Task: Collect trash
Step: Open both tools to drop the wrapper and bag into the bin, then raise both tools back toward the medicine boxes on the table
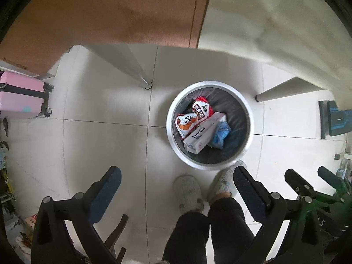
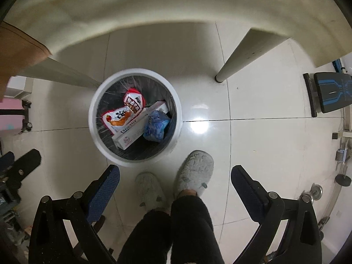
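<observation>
A round white trash bin [image 1: 173, 140] with a dark liner stands on the tiled floor, also in the right wrist view [image 2: 94, 129]. Inside lie a red and white snack bag [image 1: 201, 109], an orange and white snack bag [image 1: 186, 123], a long white box [image 1: 204, 132] and a crumpled blue wrapper [image 1: 221, 135]. The same box [image 2: 140, 125] and blue wrapper [image 2: 157, 126] show from the right wrist. My left gripper [image 1: 177, 176] is open and empty, high above the floor, near the bin. My right gripper [image 2: 176, 173] is open and empty above the person's slippers.
The person's slippered feet [image 2: 194, 171] stand just in front of the bin. White table legs [image 1: 134, 68] [image 2: 237, 55] flank the bin under a table. A pink suitcase [image 1: 21, 98] stands at the left; a black and blue bench [image 2: 330, 92] at the right.
</observation>
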`<action>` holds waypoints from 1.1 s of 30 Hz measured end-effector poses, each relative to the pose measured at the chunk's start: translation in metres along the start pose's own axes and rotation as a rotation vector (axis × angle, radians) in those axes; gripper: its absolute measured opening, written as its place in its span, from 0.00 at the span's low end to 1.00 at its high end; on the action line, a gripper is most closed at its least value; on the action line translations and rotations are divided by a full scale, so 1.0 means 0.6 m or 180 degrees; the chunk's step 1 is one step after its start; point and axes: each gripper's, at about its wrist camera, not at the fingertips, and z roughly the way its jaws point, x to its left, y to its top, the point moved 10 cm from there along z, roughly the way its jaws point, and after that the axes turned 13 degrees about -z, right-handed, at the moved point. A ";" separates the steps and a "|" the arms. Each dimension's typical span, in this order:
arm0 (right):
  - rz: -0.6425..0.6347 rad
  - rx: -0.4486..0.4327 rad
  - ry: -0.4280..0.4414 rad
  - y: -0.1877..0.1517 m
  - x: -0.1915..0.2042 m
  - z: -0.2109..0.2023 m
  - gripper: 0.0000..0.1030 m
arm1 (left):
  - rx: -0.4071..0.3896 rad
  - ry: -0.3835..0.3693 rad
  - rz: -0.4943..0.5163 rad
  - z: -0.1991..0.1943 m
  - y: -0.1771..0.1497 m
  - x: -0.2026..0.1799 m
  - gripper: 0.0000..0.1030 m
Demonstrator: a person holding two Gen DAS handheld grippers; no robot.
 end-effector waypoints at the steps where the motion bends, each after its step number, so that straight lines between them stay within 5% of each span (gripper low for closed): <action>1: 0.0002 -0.0015 -0.0016 -0.003 -0.002 -0.022 0.99 | -0.0009 -0.0007 0.0006 -0.016 -0.004 -0.001 1.00; 13: -0.0041 -0.0153 0.0025 -0.056 0.002 -0.279 0.99 | -0.0224 -0.0136 0.0098 -0.265 -0.046 -0.003 1.00; 20: 0.0029 -0.0413 0.0379 -0.049 0.001 -0.472 0.99 | -0.0769 -0.0071 0.0064 -0.452 -0.009 0.006 1.00; 27: 0.0089 -0.0802 0.0514 0.057 -0.066 -0.639 0.99 | -0.1287 -0.0121 -0.0184 -0.584 0.126 -0.030 1.00; 33: -0.0137 -0.0939 0.0277 0.234 -0.173 -0.703 0.99 | -0.1404 0.0003 -0.0279 -0.628 0.271 -0.103 1.00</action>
